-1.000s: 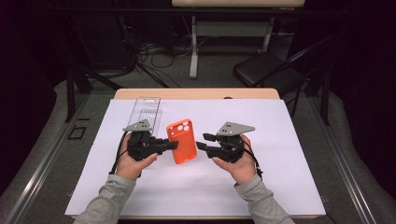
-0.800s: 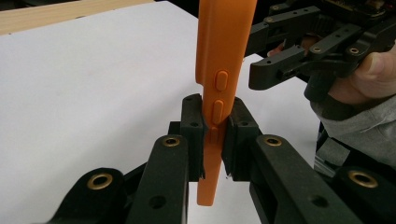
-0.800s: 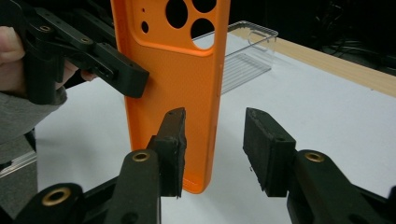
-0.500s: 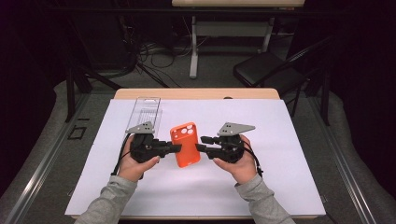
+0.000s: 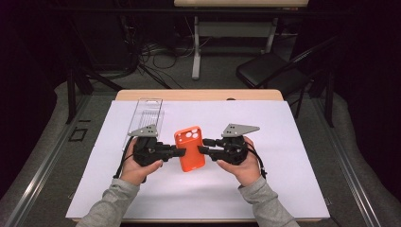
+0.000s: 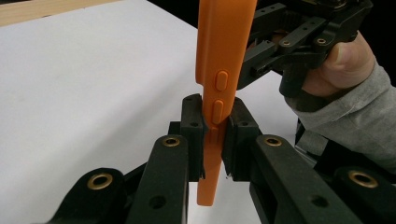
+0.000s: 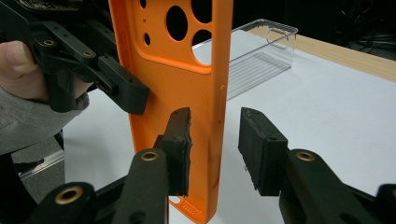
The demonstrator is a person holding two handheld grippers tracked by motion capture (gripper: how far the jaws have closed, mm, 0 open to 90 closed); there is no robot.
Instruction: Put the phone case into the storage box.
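White surface (image 5: 283,142), frame centre: orange phone case (image 5: 190,149) between two grippers.
Left gripper (image 6: 212,123) fingers clamp its edge; right gripper (image 7: 215,140) fingers, just closing, straddle the opposite edge with a gap.

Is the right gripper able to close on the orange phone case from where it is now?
Probably yes. The right gripper already has its jaws on either side of the orange phone case edge, with a gap at one pad. The left gripper clamps the opposite edge, clear of the way.
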